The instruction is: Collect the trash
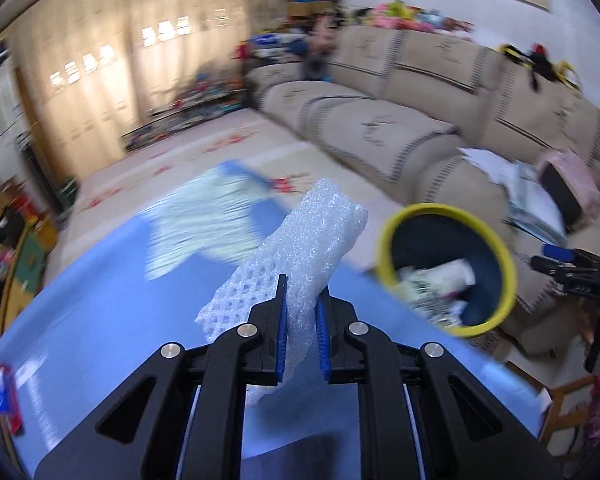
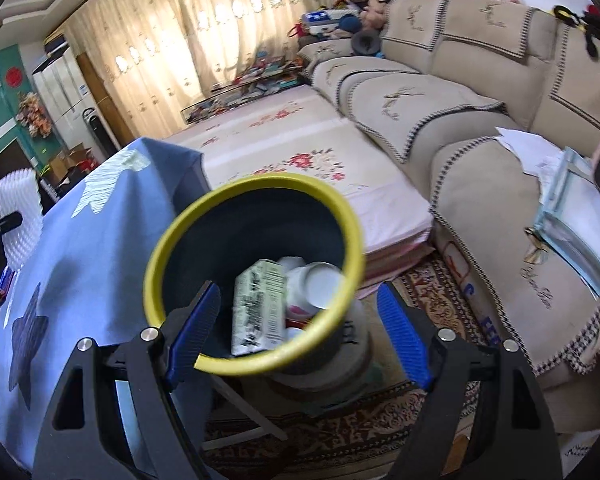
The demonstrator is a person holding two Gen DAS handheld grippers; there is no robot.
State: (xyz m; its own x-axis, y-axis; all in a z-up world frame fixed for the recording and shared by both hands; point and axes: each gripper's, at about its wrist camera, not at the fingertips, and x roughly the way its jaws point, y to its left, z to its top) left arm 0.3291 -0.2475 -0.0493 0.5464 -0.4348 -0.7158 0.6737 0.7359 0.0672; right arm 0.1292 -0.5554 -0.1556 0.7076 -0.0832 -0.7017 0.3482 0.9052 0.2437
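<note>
Left gripper (image 1: 302,312): clamped on a piece of white foam netting (image 1: 300,248), pinched near its lower end, so most of the sheet stands free above the fingers and a short tail hangs below.
Right gripper (image 2: 298,328): fingers wide apart, holding nothing, hovering over the mouth of the bin.
Bin (image 2: 180,236): dark inside with a yellow rim, just beside the edge of the table (image 1: 100,320), which wears a blue cloth; it already holds a printed carton (image 2: 258,312) and white cups (image 2: 320,284).
Where the trash is: the foam netting is in the air over the table, near the bin but not yet above its opening, judging from the left wrist view.
Risk, early release: if the fingers part here, the netting probably lands on the blue cloth or slides off the table edge to the floor.
Risk, drift: the foam looks very light and floppy, so even a release above the rim could let it catch on the yellow edge and hang outside.
Risk, collision: both grippers converge on the same opening; the idle right one could block the drop or knock the bin.
Risk, blur: the left view is smeared by motion, so the exact gap to the rim cannot be told.
</note>
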